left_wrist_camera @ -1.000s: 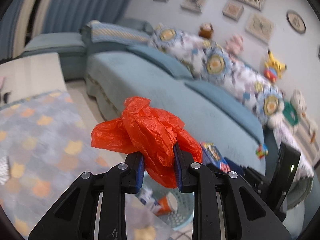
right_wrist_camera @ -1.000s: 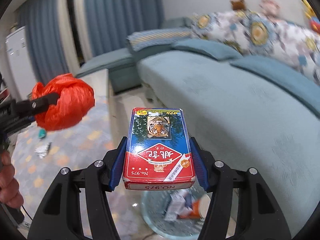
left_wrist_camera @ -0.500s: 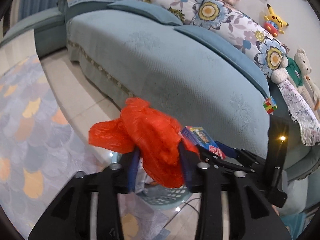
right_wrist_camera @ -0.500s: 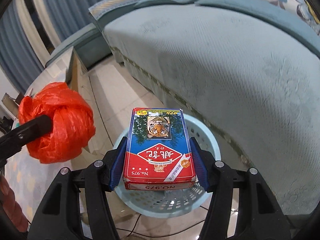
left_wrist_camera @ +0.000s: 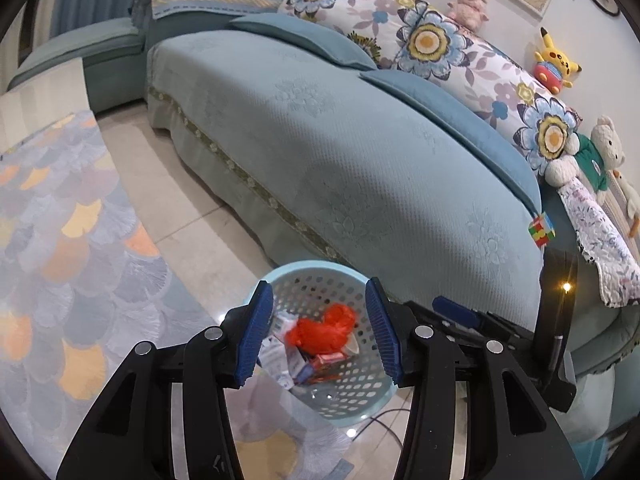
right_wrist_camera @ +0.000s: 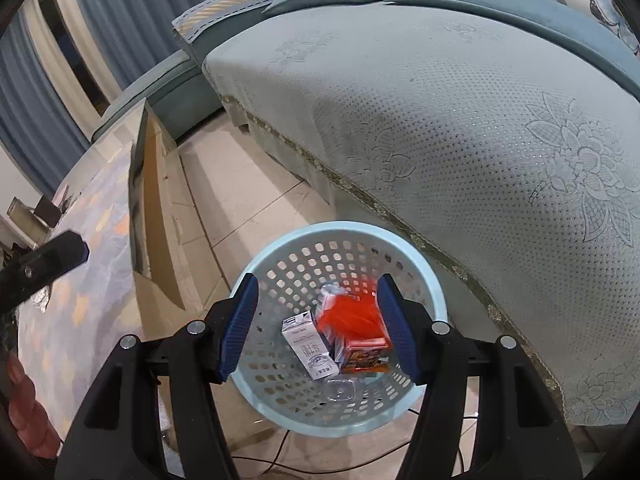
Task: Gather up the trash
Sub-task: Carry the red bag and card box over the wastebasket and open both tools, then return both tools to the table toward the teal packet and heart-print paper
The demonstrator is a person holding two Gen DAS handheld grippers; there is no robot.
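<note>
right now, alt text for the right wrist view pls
Open right gripper hangs over a pale blue perforated plastic basket on the floor beside a teal sofa; inside lie a crumpled red plastic bag and small cartons.

I see a teal sofa (left_wrist_camera: 360, 152) on pale floor tiles (right_wrist_camera: 256, 208). Blue curtains (right_wrist_camera: 120, 12) hang behind; a patterned rug (left_wrist_camera: 60, 248) lies left.
</note>
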